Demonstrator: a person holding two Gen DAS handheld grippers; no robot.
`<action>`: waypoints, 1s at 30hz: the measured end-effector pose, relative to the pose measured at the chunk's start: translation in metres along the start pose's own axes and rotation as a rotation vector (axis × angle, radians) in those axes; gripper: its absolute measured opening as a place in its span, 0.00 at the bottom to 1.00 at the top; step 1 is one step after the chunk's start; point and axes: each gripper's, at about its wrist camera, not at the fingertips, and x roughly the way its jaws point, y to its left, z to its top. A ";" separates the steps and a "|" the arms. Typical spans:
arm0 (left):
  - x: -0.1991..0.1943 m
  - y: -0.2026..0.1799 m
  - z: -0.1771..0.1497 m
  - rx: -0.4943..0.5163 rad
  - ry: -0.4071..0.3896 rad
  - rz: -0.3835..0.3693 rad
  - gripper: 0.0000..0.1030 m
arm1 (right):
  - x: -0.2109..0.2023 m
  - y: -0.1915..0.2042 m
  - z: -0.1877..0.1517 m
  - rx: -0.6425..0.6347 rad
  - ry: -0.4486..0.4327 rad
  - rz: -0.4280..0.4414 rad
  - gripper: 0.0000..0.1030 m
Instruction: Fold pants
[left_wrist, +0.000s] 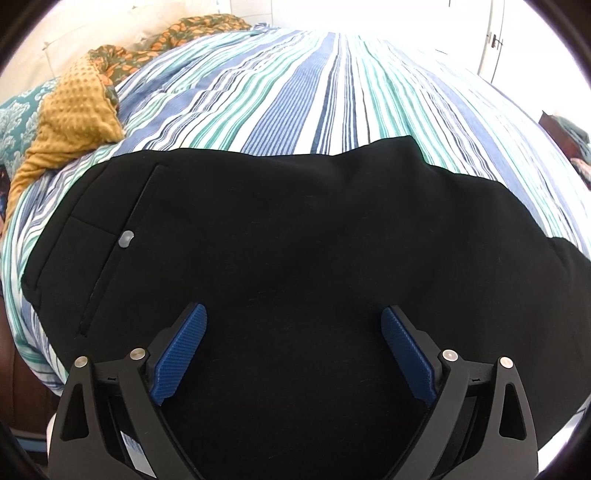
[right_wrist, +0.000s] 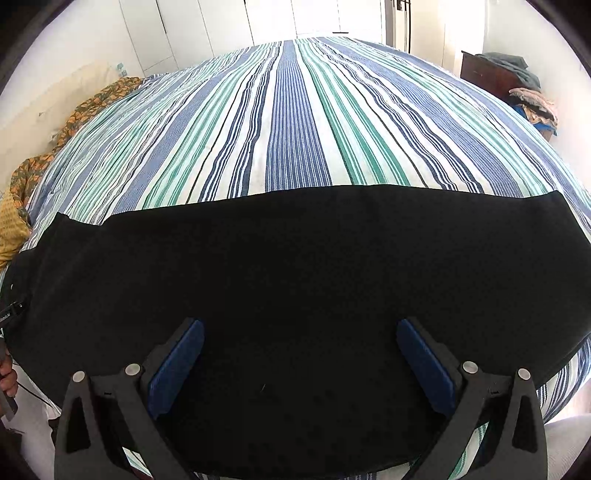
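Both of your grippers stood nearest the lens, and under them the striped bedspread (right_wrist: 295, 122) was the largest thing in view, running away from you toward the far wall. Across it, close to the near edge of the bed, lay the black pants (left_wrist: 295, 229), flat and spread from side to side, so their long axis ran crosswise to the way both grippers pointed. Your left gripper (left_wrist: 293, 332) sat over the end with the pocket seam and the small grey button (left_wrist: 125, 238), which I took for the waist end; your right gripper (right_wrist: 300, 341) sat over the plain stretch that ended at a straight edge on the right, likely the leg end. Each pair of jaws stood wide apart with only flat cloth showing between the blue pads (left_wrist: 181, 354), nothing pinched in either. Whether the fingertips touched the fabric you could not tell from these views. Judging by that layout, any next fold would have turned on bringing one end over toward the other along that crosswise line. Off to the left, well clear of the pants, lay a mustard blanket (left_wrist: 77, 110).
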 end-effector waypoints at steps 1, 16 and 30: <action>0.000 -0.001 0.000 0.003 0.001 0.000 0.95 | 0.000 0.000 0.000 0.000 -0.001 -0.002 1.00; 0.002 -0.004 -0.002 0.022 -0.007 0.014 0.97 | 0.003 0.005 -0.002 -0.014 -0.020 -0.035 1.00; 0.002 -0.004 -0.002 0.023 -0.007 0.016 0.97 | 0.003 0.006 -0.002 -0.016 -0.024 -0.038 1.00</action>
